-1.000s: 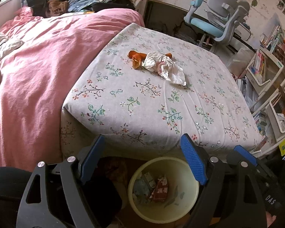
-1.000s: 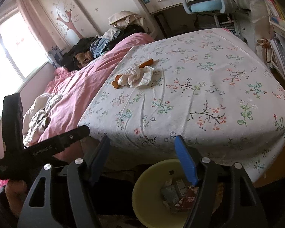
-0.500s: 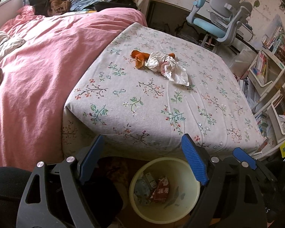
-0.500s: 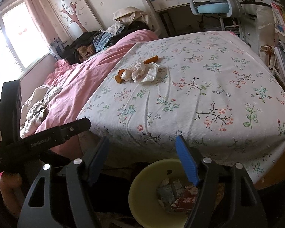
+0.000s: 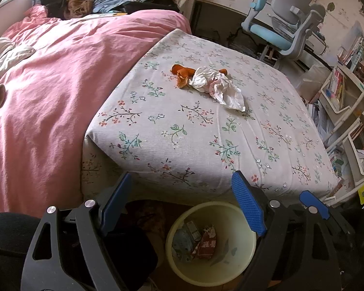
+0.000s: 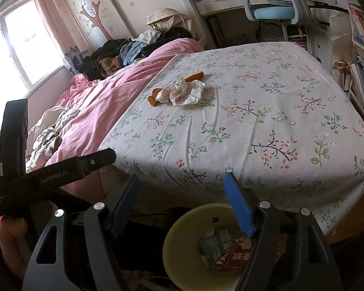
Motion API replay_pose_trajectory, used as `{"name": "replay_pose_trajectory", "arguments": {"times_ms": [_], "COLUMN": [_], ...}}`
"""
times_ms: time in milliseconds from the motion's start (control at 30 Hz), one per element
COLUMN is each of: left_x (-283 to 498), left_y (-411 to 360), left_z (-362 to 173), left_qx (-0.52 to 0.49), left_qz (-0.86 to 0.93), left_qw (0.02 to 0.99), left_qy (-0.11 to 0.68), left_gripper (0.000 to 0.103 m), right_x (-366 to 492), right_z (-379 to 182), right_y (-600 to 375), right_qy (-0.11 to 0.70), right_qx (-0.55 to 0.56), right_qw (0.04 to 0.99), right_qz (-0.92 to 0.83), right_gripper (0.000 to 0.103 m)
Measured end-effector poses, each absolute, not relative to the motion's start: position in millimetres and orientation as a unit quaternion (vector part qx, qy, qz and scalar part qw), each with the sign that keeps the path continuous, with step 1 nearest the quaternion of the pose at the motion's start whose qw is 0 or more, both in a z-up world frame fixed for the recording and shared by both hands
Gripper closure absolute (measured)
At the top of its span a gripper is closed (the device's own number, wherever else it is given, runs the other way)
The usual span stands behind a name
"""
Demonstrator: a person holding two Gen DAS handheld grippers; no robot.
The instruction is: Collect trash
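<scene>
Crumpled white paper [image 5: 217, 87] lies on the flower-printed bed sheet [image 5: 199, 135], well away from the near edge, in the left wrist view. It is a wrinkled wad, longer than wide, its long axis running from upper left to lower right, with a flat pointed corner toward the lower right. Orange peel [image 5: 182, 74] touches its upper left end, and a smaller orange bit shows behind the wad's far side. A pink duvet [image 5: 53, 92] covers the left part of the bed. The left gripper [image 5: 183, 206] hangs past the mattress edge with its blue-padded jaws set wide apart and nothing between them. Below it on the floor stands a pale yellow bin [image 5: 251, 259] with wrappers inside. A blue-and-grey desk chair [image 5: 282, 25] stands beyond the bed.

From the right wrist view, the same paper [image 6: 183, 92] sits mid-sheet [image 6: 267, 126], its long axis here running nearly left to right, slightly rising to the right. The peel [image 6: 154, 97] pokes out at its left end and an orange strip [image 6: 194, 76] angles up to the right behind it. The right gripper [image 6: 182, 198] is likewise spread open and empty, above the bin [image 6: 172, 247]. At the left edge a hand [image 6: 11, 228] holds the black body of the other tool.
</scene>
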State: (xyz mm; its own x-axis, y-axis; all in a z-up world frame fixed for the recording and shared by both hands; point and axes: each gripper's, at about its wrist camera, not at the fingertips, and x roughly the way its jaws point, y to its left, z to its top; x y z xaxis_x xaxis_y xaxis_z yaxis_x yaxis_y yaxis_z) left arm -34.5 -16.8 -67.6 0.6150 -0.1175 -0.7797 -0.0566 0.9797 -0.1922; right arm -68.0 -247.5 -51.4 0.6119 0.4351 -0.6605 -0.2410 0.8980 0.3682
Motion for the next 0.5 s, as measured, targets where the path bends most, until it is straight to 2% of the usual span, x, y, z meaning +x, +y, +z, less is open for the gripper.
{"name": "replay_pose_trajectory", "arguments": {"times_ms": [500], "left_x": [-32.8], "left_y": [-15.9], "left_z": [-69.0], "left_qx": [-0.098], "left_qz": [-0.012], "left_qw": [0.892], "left_qy": [0.441], "left_gripper": [0.022], "right_x": [-69.0], "right_z": [-51.6], "right_y": [-246.8], "right_qy": [0.396], "right_qx": [0.121], "right_qw": [0.890], "right_qz": [0.190], "right_gripper": [0.033]}}
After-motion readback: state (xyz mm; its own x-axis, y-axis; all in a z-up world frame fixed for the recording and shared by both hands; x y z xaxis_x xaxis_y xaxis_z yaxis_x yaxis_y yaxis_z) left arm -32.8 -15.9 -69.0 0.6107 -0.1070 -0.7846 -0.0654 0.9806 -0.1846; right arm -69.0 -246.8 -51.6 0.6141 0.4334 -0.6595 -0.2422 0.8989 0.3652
